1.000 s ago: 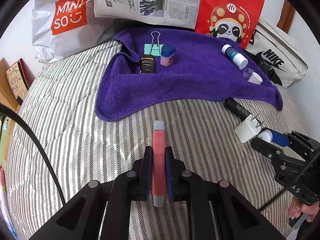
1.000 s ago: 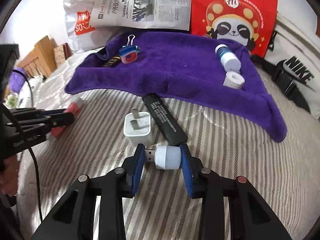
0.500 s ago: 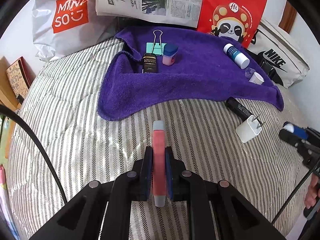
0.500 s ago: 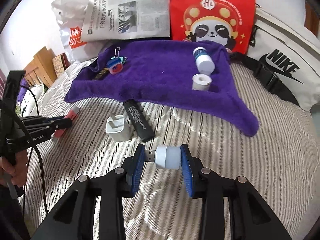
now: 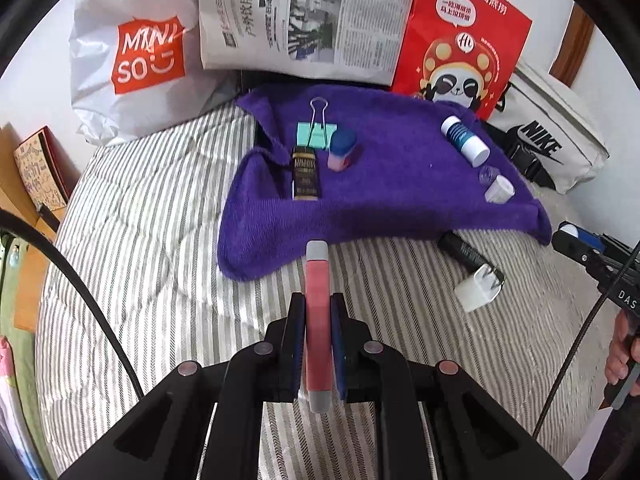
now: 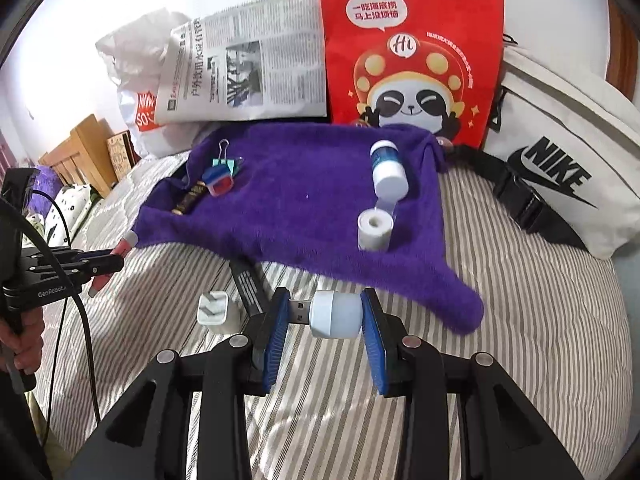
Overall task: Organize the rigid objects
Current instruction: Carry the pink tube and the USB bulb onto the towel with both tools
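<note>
My left gripper [image 5: 317,312] is shut on a pink stick with grey ends [image 5: 317,312], held above the striped bed just before the purple towel [image 5: 400,196]. My right gripper [image 6: 326,312] is shut on a white USB plug light [image 6: 334,314], near the towel's [image 6: 304,216] front right corner. On the towel lie a binder clip [image 5: 316,130], a black-gold tube [image 5: 306,174], a blue-pink cap piece [image 5: 342,148], a white-blue bottle [image 5: 464,140] and a small white roll [image 6: 375,229]. A white charger [image 5: 478,292] and a black bar [image 5: 460,250] lie on the bed.
A Miniso bag [image 5: 136,56], a newspaper [image 5: 304,20], a red panda bag [image 5: 460,40] and a white Nike bag [image 5: 548,136] stand behind the towel. A wooden bed edge [image 6: 80,152] is at the left.
Both grippers have moved forward toward the towel with their objects still held. The right gripper has lifted away from the charger and black bar and swung right.
</note>
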`<state>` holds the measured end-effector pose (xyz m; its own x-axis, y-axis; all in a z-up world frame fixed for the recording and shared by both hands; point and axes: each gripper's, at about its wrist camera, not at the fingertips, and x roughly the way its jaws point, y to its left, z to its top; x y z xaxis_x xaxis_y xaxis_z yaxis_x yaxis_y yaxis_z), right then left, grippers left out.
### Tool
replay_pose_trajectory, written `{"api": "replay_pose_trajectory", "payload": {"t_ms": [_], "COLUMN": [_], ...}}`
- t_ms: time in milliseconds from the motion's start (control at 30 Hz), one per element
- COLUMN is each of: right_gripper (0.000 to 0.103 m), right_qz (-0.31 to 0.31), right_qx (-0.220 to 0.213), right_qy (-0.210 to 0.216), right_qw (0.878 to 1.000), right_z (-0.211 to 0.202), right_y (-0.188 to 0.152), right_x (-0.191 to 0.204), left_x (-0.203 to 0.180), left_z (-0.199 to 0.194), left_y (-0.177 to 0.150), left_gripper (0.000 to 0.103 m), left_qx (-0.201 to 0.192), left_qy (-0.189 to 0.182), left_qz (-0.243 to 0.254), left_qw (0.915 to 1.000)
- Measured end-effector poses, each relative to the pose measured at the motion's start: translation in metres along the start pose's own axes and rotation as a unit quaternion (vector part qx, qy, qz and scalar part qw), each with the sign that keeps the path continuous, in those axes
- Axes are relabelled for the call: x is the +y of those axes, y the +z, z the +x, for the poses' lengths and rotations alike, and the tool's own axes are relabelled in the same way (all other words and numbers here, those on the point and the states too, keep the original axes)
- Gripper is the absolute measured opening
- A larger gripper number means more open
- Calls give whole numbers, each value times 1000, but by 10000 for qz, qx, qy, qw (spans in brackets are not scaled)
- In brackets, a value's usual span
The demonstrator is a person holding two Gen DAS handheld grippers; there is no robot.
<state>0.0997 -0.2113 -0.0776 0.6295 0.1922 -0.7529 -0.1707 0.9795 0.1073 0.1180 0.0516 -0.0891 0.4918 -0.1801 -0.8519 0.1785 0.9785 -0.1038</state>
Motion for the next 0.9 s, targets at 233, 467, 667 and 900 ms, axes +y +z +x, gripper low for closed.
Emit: {"api": "replay_pose_trajectory", "payload": {"t_ms": [233,467,667,900], "right_gripper": [36,36,36,36], "right_qz": [74,138,100,92], "right_qx": [-50,-134,-145,-203], "right_qy": [-29,-107,-159,-216], "right_qw": [10000,9998,9997,9995], "right_z": [-1,-1,1,5], "right_y": [12,22,29,40], "right_x": [-8,-13,-15,-19], "left_x": [-3,-11,-17,-21], "left_z": [-5,-4,2,7], "left_y": [16,33,46,59], "left_gripper": [12,12,12,12], "left_qx": [-85,-137,-175,-213], "left_qy": [-23,-71,-140,-178], "left_qz": [84,230,342,463], "left_qw": [9999,9996,9992,9985]}}
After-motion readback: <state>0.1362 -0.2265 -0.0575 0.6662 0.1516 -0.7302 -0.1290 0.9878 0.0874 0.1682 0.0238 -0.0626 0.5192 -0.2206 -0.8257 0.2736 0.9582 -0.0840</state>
